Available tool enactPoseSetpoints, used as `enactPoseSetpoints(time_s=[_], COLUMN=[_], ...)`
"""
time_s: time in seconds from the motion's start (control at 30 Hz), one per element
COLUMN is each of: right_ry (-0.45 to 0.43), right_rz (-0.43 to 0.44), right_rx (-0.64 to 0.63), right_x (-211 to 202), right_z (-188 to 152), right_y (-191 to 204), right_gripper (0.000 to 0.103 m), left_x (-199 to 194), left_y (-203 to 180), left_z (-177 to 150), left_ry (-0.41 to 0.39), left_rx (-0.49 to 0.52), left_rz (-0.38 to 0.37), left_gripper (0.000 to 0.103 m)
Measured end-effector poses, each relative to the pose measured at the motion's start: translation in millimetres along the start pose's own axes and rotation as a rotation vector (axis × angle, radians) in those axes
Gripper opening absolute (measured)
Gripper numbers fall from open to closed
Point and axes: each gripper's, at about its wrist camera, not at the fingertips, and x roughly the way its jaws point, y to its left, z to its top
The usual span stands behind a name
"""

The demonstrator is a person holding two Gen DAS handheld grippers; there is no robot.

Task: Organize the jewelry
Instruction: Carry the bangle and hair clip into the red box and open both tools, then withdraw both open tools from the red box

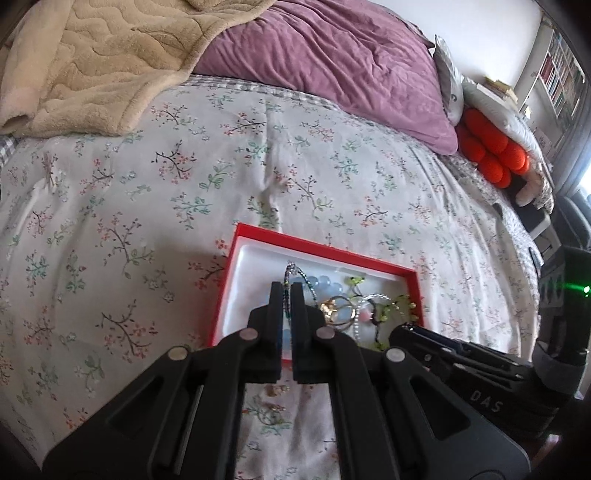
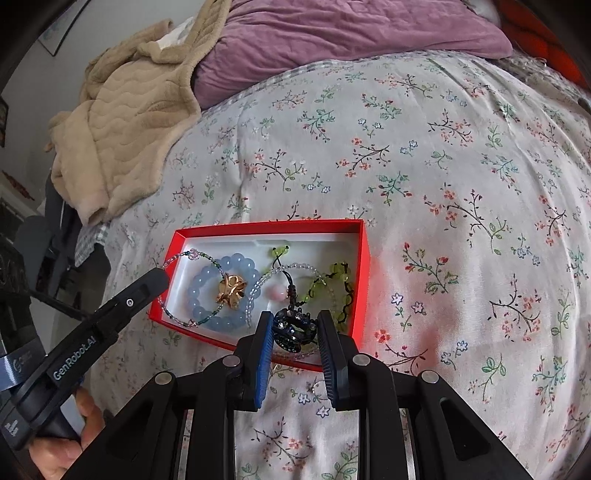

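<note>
A red box [image 2: 364, 258] with a white lining lies on the floral bedspread; it also shows in the left wrist view [image 1: 325, 248]. Inside lie a pale blue bead bracelet [image 2: 207, 275], a gold flower ring [image 2: 231, 290], a clear bead bracelet [image 2: 258, 284] and a green bead cord [image 2: 343, 291]. My left gripper [image 1: 287, 291] is shut on a thin multicolour bead bracelet [image 2: 184, 256] at the box's left edge. My right gripper [image 2: 293, 319] is shut on a dark crystal ring [image 2: 293, 328] over the box's near edge.
A beige blanket [image 2: 122, 122] and a purple pillow [image 2: 332, 33] lie at the head of the bed. Orange cushions [image 1: 491, 147] sit at the far right. Small earrings [image 1: 275, 389] lie on the bedspread near the box's front edge.
</note>
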Motion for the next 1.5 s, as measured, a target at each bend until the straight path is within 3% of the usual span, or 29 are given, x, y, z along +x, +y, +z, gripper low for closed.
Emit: enactPoseSetpoints(time_s=[0.1, 0.17, 0.2, 0.23, 0.3, 0.5, 0.87, 1.07, 1.37, 1.5], right_ry=[-0.001, 0.009, 0.011, 0.008, -0.006, -0.010, 0.023, 0.042, 0.107, 0.134], right_rz=[-0.007, -0.008, -0.013, -0.016, -0.012, -0.051, -0.134, -0.165, -0.230, -0.244], right_rx=[-0.008, -0.022, -0.025, -0.029, -0.036, -0.069, -0.030, -0.025, -0.009, 0.015], right_x=[0, -2, -4, -7, -13, -30, -48, -51, -40, -35], right_z=[1, 1, 1, 1, 1, -5, -26, -35, -48, -51], right_y=[1, 4, 5, 6, 8, 12, -5, -10, -18, -26], right_gripper=[0.026, 0.030, 0.036, 0.048, 0.054, 0.055, 0.065, 0.074, 0.077, 0.077], left_x=[2, 2, 2, 1, -4, -18, -37, -37, -25, -16], left_y=[-2, -3, -4, -5, -7, -5, 16, 25, 31, 31], left_z=[0, 0, 0, -1, -3, -9, -30, -45, -65, -73], left_ry=[-0.001, 0.007, 0.013, 0.019, 0.022, 0.053, 0.131, 0.193, 0.302, 0.370], left_rx=[0.013, 0.021, 0.024, 0.029, 0.039, 0.045, 0.052, 0.051, 0.019, -0.011], left_rz=[0.021, 0.039, 0.042, 0.048, 0.062, 0.086, 0.134, 0.143, 0.114, 0.059], left_gripper=[0.004, 0.012, 0.016, 0.025, 0.031, 0.049, 0.078, 0.082, 0.083, 0.083])
